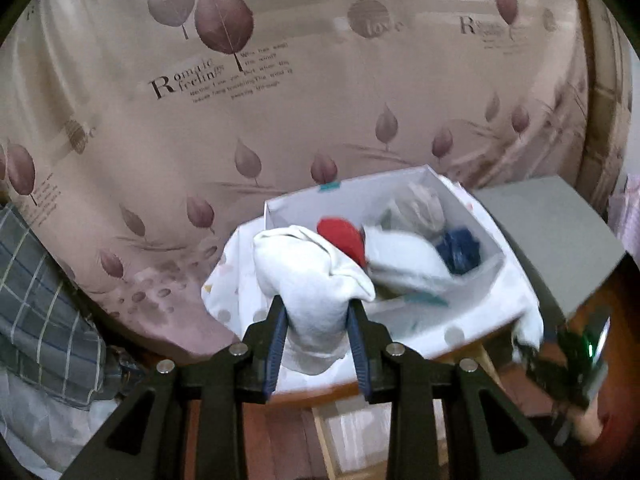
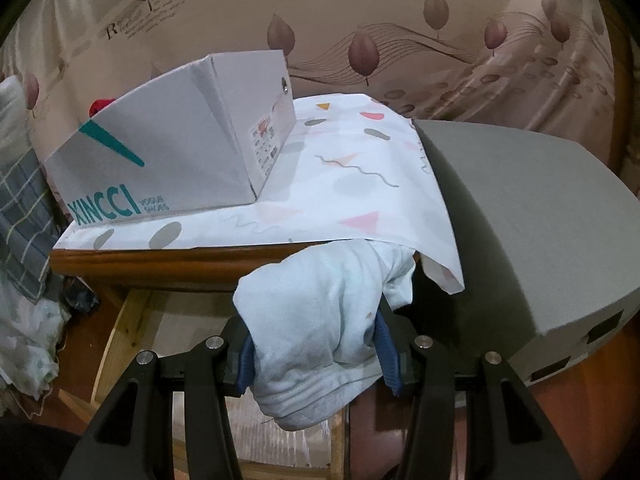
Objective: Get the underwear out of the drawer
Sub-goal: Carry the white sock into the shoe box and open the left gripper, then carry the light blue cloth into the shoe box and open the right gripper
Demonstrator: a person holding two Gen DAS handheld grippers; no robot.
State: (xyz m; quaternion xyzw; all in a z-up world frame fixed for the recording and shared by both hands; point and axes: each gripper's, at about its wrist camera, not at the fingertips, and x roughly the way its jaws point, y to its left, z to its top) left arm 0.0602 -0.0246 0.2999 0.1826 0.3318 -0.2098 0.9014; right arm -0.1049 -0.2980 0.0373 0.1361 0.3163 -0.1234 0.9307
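My left gripper (image 1: 318, 320) is shut on a white piece of underwear (image 1: 308, 276), held up above and in front of the open white shoebox (image 1: 348, 194) that serves as the drawer. Inside the box lie a red item (image 1: 342, 236), a white item (image 1: 404, 256), a grey-white bundle (image 1: 416, 210) and a blue one (image 1: 458, 250). My right gripper (image 2: 316, 348) is shut on a pale blue-white garment (image 2: 320, 312), held low in front of the wooden table's edge (image 2: 160, 266). The right gripper (image 1: 560, 354) shows blurred at the lower right of the left wrist view. From the right, the box (image 2: 168, 152) hides its contents except a red tip (image 2: 99, 106).
The box stands on a patterned white cloth (image 2: 352, 184) over the small wooden table. A grey block (image 2: 520, 216) lies to the right. A leaf-print curtain (image 1: 280, 100) fills the background. Plaid fabric (image 1: 36, 288) hangs at the left. Wooden frame pieces (image 2: 120, 328) sit below the table.
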